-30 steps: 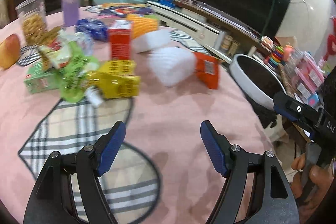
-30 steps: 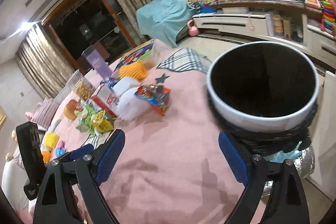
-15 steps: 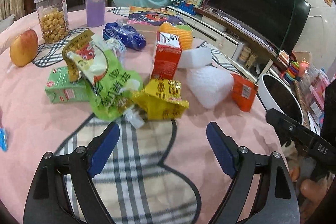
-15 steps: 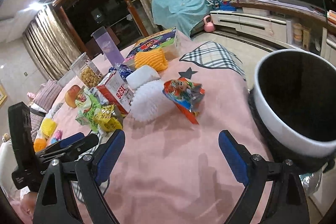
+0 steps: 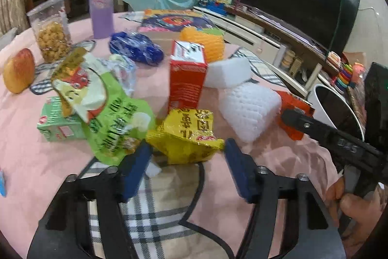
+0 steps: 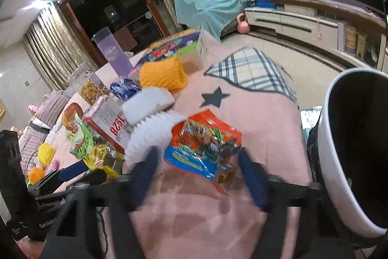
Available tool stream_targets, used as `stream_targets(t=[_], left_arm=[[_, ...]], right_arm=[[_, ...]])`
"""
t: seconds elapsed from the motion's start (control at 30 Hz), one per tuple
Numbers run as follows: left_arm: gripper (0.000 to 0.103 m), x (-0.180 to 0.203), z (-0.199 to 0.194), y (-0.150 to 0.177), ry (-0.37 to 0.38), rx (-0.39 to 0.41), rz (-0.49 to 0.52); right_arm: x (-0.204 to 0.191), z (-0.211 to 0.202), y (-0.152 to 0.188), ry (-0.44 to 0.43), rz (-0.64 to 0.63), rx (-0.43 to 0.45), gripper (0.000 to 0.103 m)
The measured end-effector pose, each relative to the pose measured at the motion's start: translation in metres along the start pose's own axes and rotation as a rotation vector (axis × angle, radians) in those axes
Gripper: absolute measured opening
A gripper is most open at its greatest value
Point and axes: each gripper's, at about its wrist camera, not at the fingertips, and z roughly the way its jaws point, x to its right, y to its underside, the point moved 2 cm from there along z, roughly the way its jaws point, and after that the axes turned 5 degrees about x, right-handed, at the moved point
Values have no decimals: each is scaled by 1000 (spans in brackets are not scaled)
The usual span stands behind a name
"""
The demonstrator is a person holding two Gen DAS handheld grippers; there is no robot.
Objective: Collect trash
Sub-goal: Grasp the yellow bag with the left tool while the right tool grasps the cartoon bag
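A crumpled yellow snack wrapper (image 5: 186, 135) lies on the pink tablecloth (image 5: 29, 157) in the left wrist view. My left gripper (image 5: 186, 163) reaches around its near end with the jaws closing, and the blue pads stand just off its sides. In the right wrist view an orange and blue snack wrapper (image 6: 203, 145) lies between the blurred fingers of my right gripper (image 6: 197, 162). These jaws are closing too, with the pads close beside the wrapper and not clearly pressing it. A white bin (image 6: 337, 174) with a black liner stands to the right of the table.
Behind the wrappers are a red carton (image 5: 186, 79), a green pouch (image 5: 114, 120), a green carton (image 5: 58, 128), white foam nets (image 5: 249, 108) and an orange one (image 5: 203, 45). A blue wrapper (image 5: 135, 50), a purple bottle (image 5: 100, 6), a snack jar (image 5: 51, 33) and a fruit (image 5: 18, 69) stand farther back.
Both grippers have moved in toward the pile of trash, the right one swinging away from the bin. Both pairs of jaws have narrowed, each now with a wrapper between its fingers.
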Motion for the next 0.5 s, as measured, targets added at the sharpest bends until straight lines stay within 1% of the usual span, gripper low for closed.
stream_targets(t=[0.03, 0.07, 0.1, 0.13, 0.23, 0.37, 0.5], left_arm=[[58, 0, 1, 1, 7, -1, 3], [57, 0, 1, 1, 12, 0, 1], [56, -1, 0, 1, 22, 2, -3], [55, -2, -1, 1, 33, 5, -7], [54, -3, -7, 3, 42, 13, -11], [54, -2, -17, 7, 57, 15, -14], [54, 5, -29, 13, 89, 17, -11]], right_arm=[[1, 1, 2, -1, 8, -3, 31], [4, 0, 5, -2, 16, -6, 21], [4, -2, 7, -3, 17, -4, 14], [3, -5, 8, -4, 15, 2, 12], [-1, -17, 12, -9, 3, 19, 9], [-5, -28, 18, -25, 10, 19, 9], [-6, -44, 26, -35, 14, 28, 9]])
